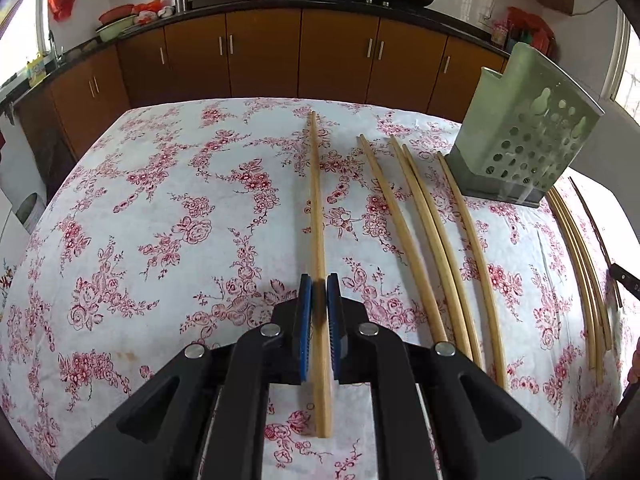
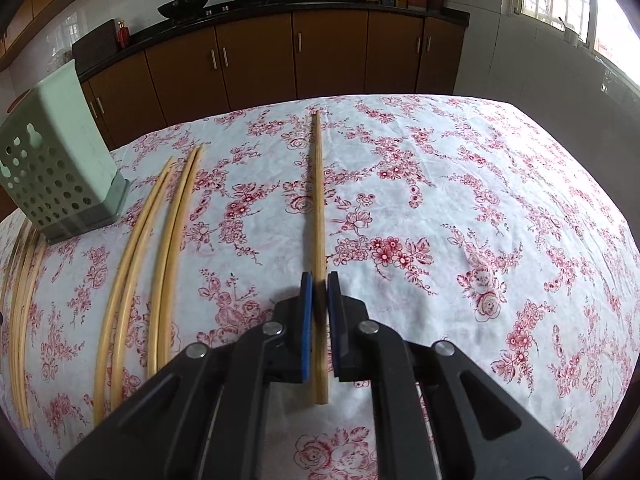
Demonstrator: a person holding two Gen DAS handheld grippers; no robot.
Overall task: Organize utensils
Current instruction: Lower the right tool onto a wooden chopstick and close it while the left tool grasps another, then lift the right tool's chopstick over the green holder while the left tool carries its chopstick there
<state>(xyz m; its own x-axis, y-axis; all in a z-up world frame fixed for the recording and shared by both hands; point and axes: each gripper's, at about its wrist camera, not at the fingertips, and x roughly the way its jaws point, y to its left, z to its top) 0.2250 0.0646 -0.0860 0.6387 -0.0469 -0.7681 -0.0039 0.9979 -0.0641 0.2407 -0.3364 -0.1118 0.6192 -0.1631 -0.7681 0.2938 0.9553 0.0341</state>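
The left gripper (image 1: 319, 280) was pinching a single wooden chopstick (image 1: 317, 208) between its blue pads (image 1: 305, 300), the jaws drawn in tight against the stick. The stick ran straight ahead from the jaws over the floral tablecloth (image 1: 160, 200), its near end projecting back past the pads. To the right of it in the left wrist view, four loose chopsticks (image 1: 420, 240) lay on the cloth, roughly parallel to one another and apart from the held stick. Beyond their far ends stood a pale green perforated utensil holder (image 1: 528, 136), upright on a grey base. A further bundle of chopsticks (image 1: 580, 256) lay to the right of the holder, near the table edge. The right gripper (image 2: 319, 280) was likewise clamped on a second chopstick (image 2: 318, 200), which extended forward between its blue pads (image 2: 306, 304). In the right wrist view, the holder (image 2: 56, 160) stood at the far left, with four chopsticks (image 2: 160, 240) lying between it and the held stick, and more sticks (image 2: 24, 300) at the left table edge. Brown kitchen cabinets (image 1: 264, 52) with a dark countertop ran behind the table.
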